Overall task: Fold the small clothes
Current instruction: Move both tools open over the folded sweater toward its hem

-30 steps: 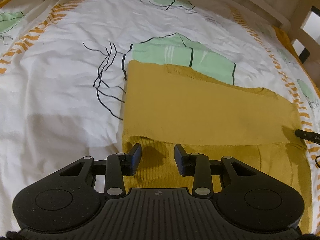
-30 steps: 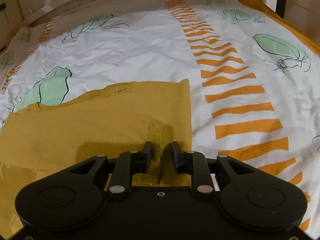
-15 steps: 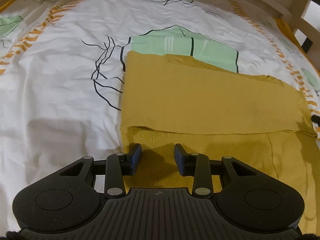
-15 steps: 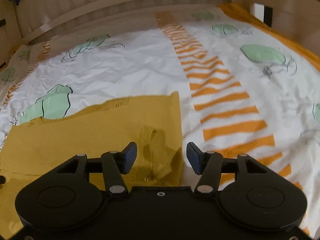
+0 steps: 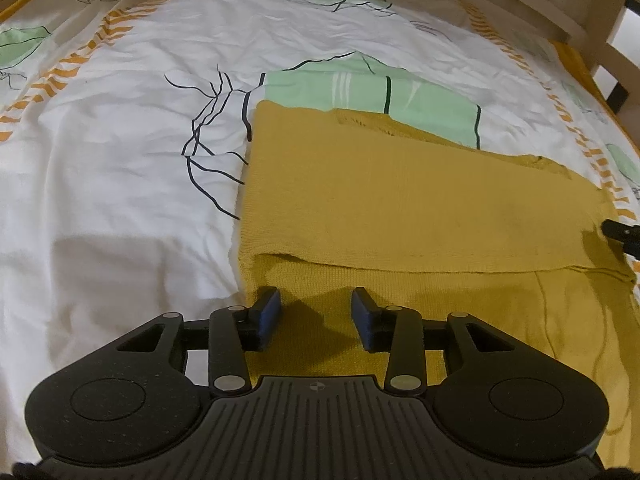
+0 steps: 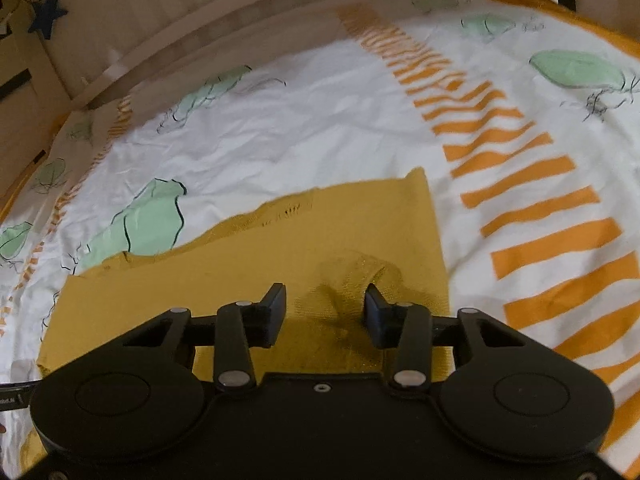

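Mustard-yellow knit garment (image 5: 400,208) lies flat on a bed, on a white sheet (image 5: 120,184) printed with pale green leaf shapes, thin black line drawings and bands of orange dashes. Its upper layer is folded over the lower one, leaving a straight cloth edge running across the left wrist view just ahead of the left gripper (image 5: 316,312). That gripper hovers over the near left corner of the garment; its jaws have just been opening and stand partly apart, with blue pads (image 5: 269,312) on either side of bare cloth and nothing pinched between them. In the right wrist view the same garment (image 6: 248,264) fills the lower middle, its right edge lying beside the orange dashes. The right gripper (image 6: 326,310) sits over a small raised pucker of knit near that edge; its jaws have just been closing yet remain partly apart, the cloth bump lying between the pads without being pressed. The tip of the right gripper shows at the far right edge of the left wrist view. A pale wooden bed frame (image 6: 208,36) curves behind the sheet, and a dark blue star (image 6: 47,12) hangs at upper left. No legible writing or brand is visible.
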Motion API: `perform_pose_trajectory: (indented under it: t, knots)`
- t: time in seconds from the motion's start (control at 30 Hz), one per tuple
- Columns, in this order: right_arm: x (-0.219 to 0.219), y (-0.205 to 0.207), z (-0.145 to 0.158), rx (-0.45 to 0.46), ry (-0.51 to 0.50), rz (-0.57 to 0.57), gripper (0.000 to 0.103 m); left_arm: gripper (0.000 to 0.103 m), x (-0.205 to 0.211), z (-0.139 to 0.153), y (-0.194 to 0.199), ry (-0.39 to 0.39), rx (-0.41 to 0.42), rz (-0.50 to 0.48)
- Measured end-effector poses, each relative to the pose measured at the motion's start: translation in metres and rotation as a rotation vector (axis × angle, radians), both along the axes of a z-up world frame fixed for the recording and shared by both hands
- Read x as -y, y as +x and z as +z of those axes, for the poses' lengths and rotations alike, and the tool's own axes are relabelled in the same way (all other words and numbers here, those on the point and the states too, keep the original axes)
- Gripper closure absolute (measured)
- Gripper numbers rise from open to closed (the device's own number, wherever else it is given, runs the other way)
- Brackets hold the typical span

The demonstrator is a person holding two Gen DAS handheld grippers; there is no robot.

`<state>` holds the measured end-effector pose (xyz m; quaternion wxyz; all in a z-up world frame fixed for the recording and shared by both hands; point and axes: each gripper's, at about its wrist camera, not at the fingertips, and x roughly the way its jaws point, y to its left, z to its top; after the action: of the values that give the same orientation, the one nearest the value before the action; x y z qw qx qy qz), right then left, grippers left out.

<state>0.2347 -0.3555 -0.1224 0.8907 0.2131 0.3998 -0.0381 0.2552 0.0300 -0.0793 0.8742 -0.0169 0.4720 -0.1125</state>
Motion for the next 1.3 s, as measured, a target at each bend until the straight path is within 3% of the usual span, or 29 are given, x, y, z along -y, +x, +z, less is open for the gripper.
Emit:
perform_pose_trajectory:
  t: [0.03,0.07,0.13,0.23,0.3,0.4,0.53,0.6,0.63,0.67,0.93,1.03,1.3]
  knots:
    - [0.002,0.002,-0.002,-0.008,0.014,-0.014,0.061,0.063,0.000,0.000,0.000,-0.003,0.001,0.001]
    - [0.005,0.004,-0.002,-0.005,0.015,-0.029,0.076,0.062,0.000,-0.001,0.000,-0.005,0.002,0.002]
    - [0.002,0.004,0.005,0.039,-0.039,-0.013,0.089,0.062,0.000,-0.001,0.000,-0.004,0.003,0.002]
    - [-0.005,-0.001,0.015,0.106,-0.155,0.018,0.089,0.060,0.000,-0.001,-0.001,-0.002,0.005,0.003]
    - [-0.003,0.003,0.008,0.054,-0.197,0.006,0.089,0.058,0.001,-0.001,-0.001,-0.001,0.009,0.004]
    - [0.006,0.005,-0.004,-0.012,-0.213,-0.044,0.084,0.057,0.003,-0.002,-0.003,0.010,0.021,0.004]
    - [0.013,-0.010,0.000,0.008,-0.170,-0.097,0.082,0.056,0.007,-0.002,-0.004,0.031,0.029,-0.006]
    - [0.011,-0.019,0.005,0.022,-0.169,-0.085,0.062,0.056,0.007,-0.002,-0.004,0.031,0.030,-0.003]
    - [0.008,-0.025,0.008,0.028,-0.171,-0.077,0.046,0.056,0.007,-0.002,-0.004,0.030,0.031,-0.001]
    - [0.006,-0.031,0.011,0.035,-0.170,-0.066,0.039,0.056,0.007,-0.002,-0.004,0.029,0.033,0.000]
    - [-0.016,-0.068,0.019,0.015,-0.134,-0.002,0.037,0.054,0.013,-0.005,-0.012,0.059,0.073,0.000]
    - [-0.026,-0.083,0.019,-0.002,-0.138,0.008,0.030,0.054,0.016,-0.005,-0.016,0.082,0.087,-0.018]
    - [-0.044,-0.117,0.017,-0.048,-0.141,0.034,0.024,0.052,0.018,-0.005,-0.023,0.109,0.095,-0.023]
